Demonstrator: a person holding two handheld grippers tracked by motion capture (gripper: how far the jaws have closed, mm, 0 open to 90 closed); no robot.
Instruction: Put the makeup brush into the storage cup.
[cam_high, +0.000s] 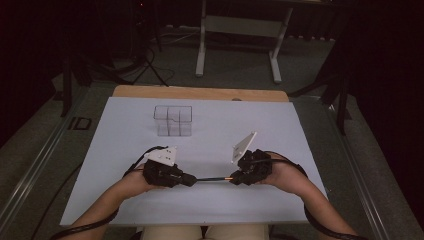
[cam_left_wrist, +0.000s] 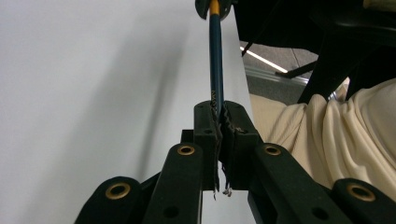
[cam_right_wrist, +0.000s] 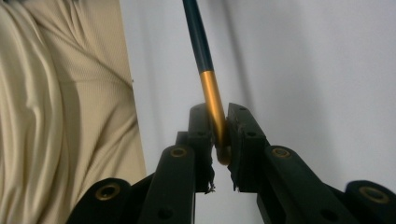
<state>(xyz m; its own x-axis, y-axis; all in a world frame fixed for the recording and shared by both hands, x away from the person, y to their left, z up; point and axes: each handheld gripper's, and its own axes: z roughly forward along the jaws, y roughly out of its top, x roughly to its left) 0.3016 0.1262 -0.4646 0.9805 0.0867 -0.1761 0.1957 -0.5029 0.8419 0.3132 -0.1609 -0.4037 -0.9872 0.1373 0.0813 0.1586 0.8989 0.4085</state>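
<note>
Pen (cam_high: 212, 179) is off the bench, level between both claws near the front edge, dark barrel with gold cap end. Left claw (cam_high: 192, 180) pinches the barrel end; right claw (cam_high: 231, 178) is clamped on the gold end. Probably uncapping or a handover; nothing separated yet. Clear compartment box (cam_high: 173, 120) sits untouched toward the far edge, likely the destination.

A pen (cam_high: 212, 179) is held level between 2 grippers, left gripper (cam_high: 192, 180) and right gripper (cam_high: 231, 178); a compartment box (cam_high: 173, 120) is set behind them on the table (cam_high: 280, 125).
</note>
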